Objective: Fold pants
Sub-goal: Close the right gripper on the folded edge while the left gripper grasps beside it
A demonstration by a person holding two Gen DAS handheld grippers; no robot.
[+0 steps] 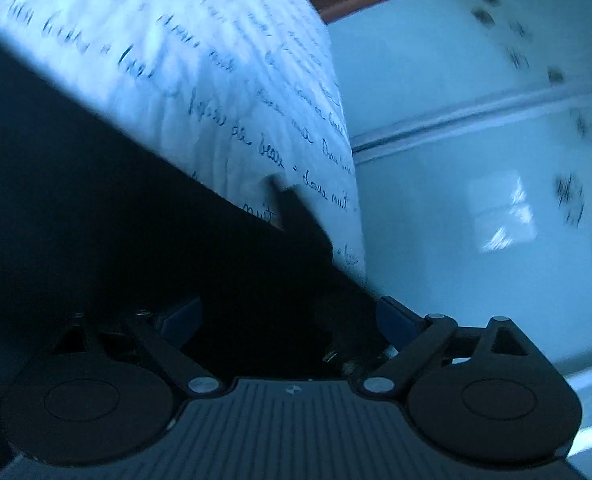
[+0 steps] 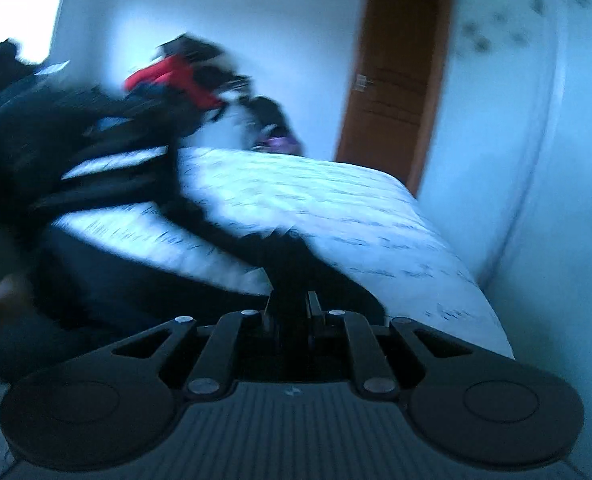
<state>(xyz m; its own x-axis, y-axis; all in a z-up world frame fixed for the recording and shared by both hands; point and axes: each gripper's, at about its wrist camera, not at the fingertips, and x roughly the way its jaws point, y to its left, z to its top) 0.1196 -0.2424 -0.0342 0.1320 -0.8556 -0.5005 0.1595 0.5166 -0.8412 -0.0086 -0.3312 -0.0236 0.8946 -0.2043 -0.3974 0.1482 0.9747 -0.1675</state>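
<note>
We see the pants (image 2: 143,280) as a plain black, unpatterned cloth, so dark that no seam or fold line can be made out. They lie spread across the bed (image 2: 356,216), whose white cover carries rows of dark script. In the right wrist view a ridge of the black cloth rises from the bed straight into the right gripper (image 2: 291,300), whose two fingers stand close together and pinch it. In the left wrist view the same black cloth (image 1: 107,216) fills the lower left of the picture, draped over the cover and running into the left gripper (image 1: 291,312). Its blue finger pieces stand wide apart with the cloth between them, but the tips are lost in the dark, so we cannot tell whether it grips. Behind the bed lies a blurred heap of dark and red clothes (image 2: 175,76). A brown door (image 2: 396,80) stands in the pale wall (image 2: 516,140).
</note>
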